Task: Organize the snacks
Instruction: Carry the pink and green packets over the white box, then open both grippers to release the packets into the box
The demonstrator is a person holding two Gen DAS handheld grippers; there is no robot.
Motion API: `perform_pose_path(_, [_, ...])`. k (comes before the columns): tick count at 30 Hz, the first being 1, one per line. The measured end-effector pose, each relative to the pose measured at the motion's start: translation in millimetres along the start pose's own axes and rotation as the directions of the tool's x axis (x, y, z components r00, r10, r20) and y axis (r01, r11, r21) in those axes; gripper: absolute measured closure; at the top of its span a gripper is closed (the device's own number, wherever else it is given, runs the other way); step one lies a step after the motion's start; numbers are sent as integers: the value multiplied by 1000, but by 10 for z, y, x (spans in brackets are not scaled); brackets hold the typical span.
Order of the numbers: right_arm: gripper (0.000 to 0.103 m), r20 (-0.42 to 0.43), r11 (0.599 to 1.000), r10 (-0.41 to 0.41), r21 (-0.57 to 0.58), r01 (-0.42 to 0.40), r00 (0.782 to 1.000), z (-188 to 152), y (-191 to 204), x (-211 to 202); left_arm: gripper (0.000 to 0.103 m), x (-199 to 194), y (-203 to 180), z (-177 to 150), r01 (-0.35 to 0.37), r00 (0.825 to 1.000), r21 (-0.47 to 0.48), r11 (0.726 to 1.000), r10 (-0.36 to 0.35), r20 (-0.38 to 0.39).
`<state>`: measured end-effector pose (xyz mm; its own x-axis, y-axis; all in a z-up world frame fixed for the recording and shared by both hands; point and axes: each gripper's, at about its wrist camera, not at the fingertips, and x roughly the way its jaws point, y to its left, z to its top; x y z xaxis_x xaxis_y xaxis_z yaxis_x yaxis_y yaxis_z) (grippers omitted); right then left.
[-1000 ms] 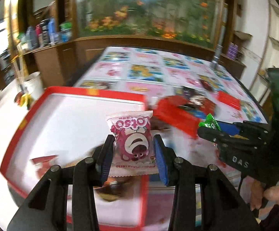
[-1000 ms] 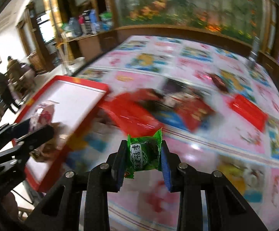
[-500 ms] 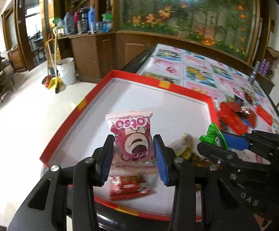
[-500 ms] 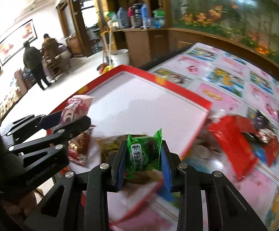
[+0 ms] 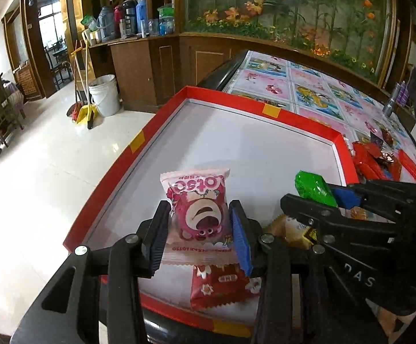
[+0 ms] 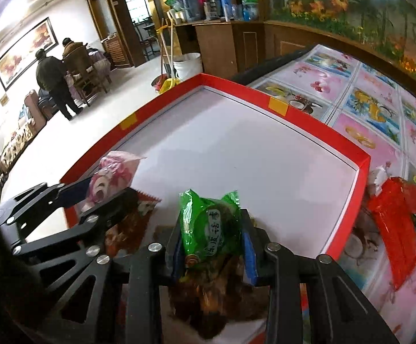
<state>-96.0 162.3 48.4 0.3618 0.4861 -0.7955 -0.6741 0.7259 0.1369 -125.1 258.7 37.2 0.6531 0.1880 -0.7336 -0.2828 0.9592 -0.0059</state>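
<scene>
**Claws holding snacks over the tray**

Claws are both gripping: our left claw [image 5: 198,229] is clamping the pink packet [image 5: 198,203] upright between its pads, and our right claw [image 6: 211,240] is pinching the green packet [image 6: 211,223]. We are hanging both over the near end of the red tray [image 5: 162,120], just above a red packet [image 5: 219,286] and a yellow one [image 5: 289,229] lying inside. More snacks [image 5: 380,160] are lying on the bench [image 5: 317,91] beyond the tray's far right corner.

Left gripper [image 5: 199,229] and right gripper [image 6: 211,238] both clamped, angled downward
</scene>
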Motion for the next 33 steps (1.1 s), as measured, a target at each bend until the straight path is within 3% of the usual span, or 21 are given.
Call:
perform_pose_path(9, [76, -6, 1000, -20, 10, 20, 1000, 77, -55, 132, 60, 258, 55, 50, -24, 999, -3, 1000, 24, -46])
perform_pose_path(16, [71, 8, 998, 12, 58, -12, 1000, 99, -189, 127, 60, 286, 24, 58, -57, 998, 10, 998, 57, -34])
perform_pose_path(18, [61, 17, 998, 20, 66, -21, 1000, 107, -233, 76, 58, 258, 39, 54, -82, 996, -6, 997, 82, -33])
perform_pose_path(20, [47, 37, 997, 32, 64, -34, 999, 111, -285, -16, 48, 188, 47, 58, -100, 995, -29, 995, 100, -17])
perform_pose_path(21, [46, 57, 997, 44, 57, -47, 997, 111, -319, -87, 43, 146, 46, 59, -112, 994, -40, 993, 112, -2])
perform_pose_path(25, [31, 151, 998, 55, 34, -61, 987, 105, -535, -411, 24, -169, -44, 94, -133, 983, -41, 990, 138, 122])
perform_pose_path(29, [24, 231, 997, -25, 82, 6, 973, 85, -997, -678, 22, -395, -332, 133, -58, 981, 27, 998, 52, 186])
perform_pose_path(33, [24, 288, 956, -102, 292, 14, 952, -22, -1866, -938, 22, -475, -740, 211, 8, 980, 140, 990, -35, 197])
